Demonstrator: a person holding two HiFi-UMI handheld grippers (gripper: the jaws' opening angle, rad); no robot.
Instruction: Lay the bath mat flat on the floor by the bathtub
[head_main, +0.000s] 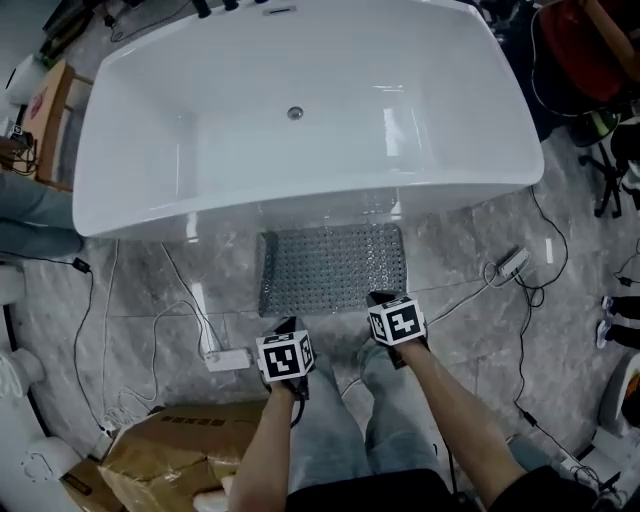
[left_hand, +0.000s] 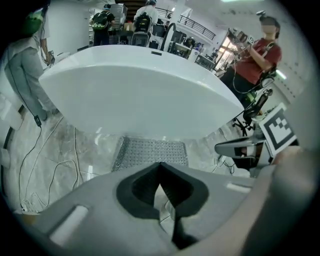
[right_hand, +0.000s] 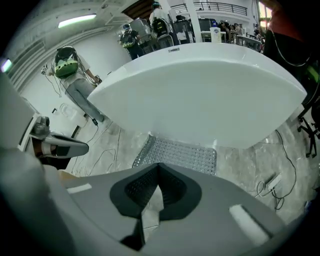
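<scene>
Although both grippers are in view, neither of them carries anything. The left gripper (left_hand: 160, 166) has its jaws pressed together at the tips, and only floor shows through the small gap behind them. The right gripper (right_hand: 159, 166) is clenched in the same way, with nothing between its jaws.

The bath mat (head_main: 333, 268), grey and covered with small holes, lies ahead of both pairs of jaws and below them, clearly apart from them. It is spread out on the marble floor (head_main: 470, 330), and its far edge reaches the foot of the white bathtub (head_main: 300, 195), which stands beyond the mat as seen from the jaws. The mat looks flat over nearly all its surface. Only the edge on the side of the left jaws seems a little darker, and I cannot tell whether it curls up there.

In my judgement the laying step is finished or almost finished, and the hands are held away from the mat. The next move calls for little: a check of that one edge. If it is raised, closed jaws could come down on it and press it flat, keeping off the power strip (head_main: 228, 358) that lies near the left jaws.
</scene>
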